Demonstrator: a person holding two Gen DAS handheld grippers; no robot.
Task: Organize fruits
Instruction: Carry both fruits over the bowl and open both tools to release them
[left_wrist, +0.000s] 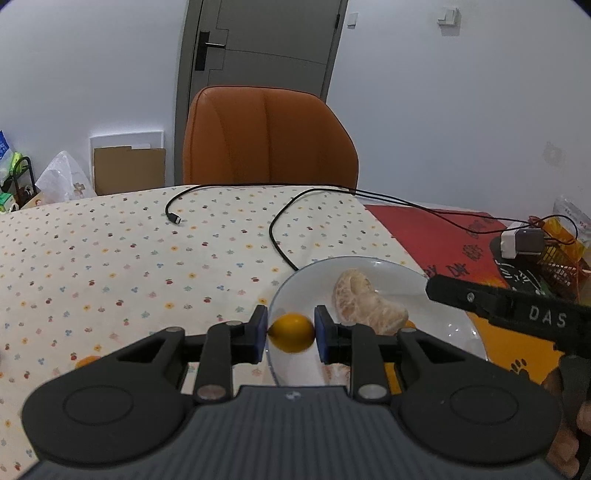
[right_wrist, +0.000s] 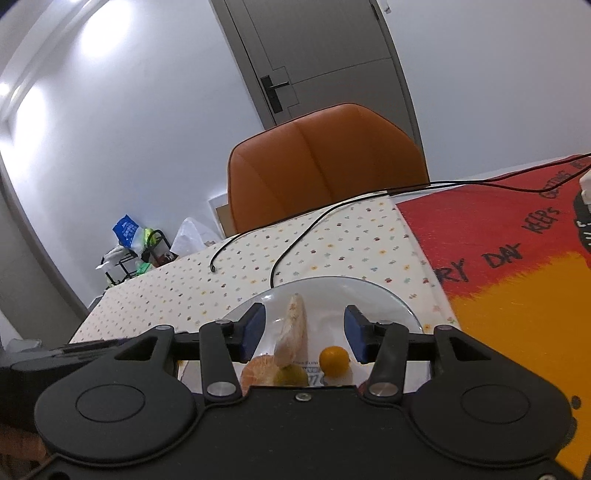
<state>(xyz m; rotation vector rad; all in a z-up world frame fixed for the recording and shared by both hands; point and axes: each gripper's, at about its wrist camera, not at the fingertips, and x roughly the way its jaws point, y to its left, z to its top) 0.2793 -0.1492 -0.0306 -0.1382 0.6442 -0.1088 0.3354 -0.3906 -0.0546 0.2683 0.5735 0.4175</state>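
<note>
My left gripper (left_wrist: 291, 330) is shut on a small yellow-orange fruit (left_wrist: 291, 334), held just over the left rim of a white plate (left_wrist: 443, 325). A peeled tangerine (left_wrist: 365, 302) lies on the plate to the right of it. A black finger (left_wrist: 465, 295) of the right gripper reaches over the plate's right rim. In the right wrist view my right gripper (right_wrist: 304, 330) hangs open above the plate (right_wrist: 388, 306), over the peeled tangerine (right_wrist: 291, 332). A small orange fruit (right_wrist: 334, 360) and a greenish one (right_wrist: 291, 374) lie near it.
The table has a dotted cloth (left_wrist: 129, 266) and a red and yellow mat (right_wrist: 517, 277) at right. Black cables (left_wrist: 273, 229) trail across to the plate. An orange chair (left_wrist: 266, 140) stands behind, a basket (left_wrist: 557, 258) at far right. Another orange fruit (left_wrist: 86, 360) lies on the cloth.
</note>
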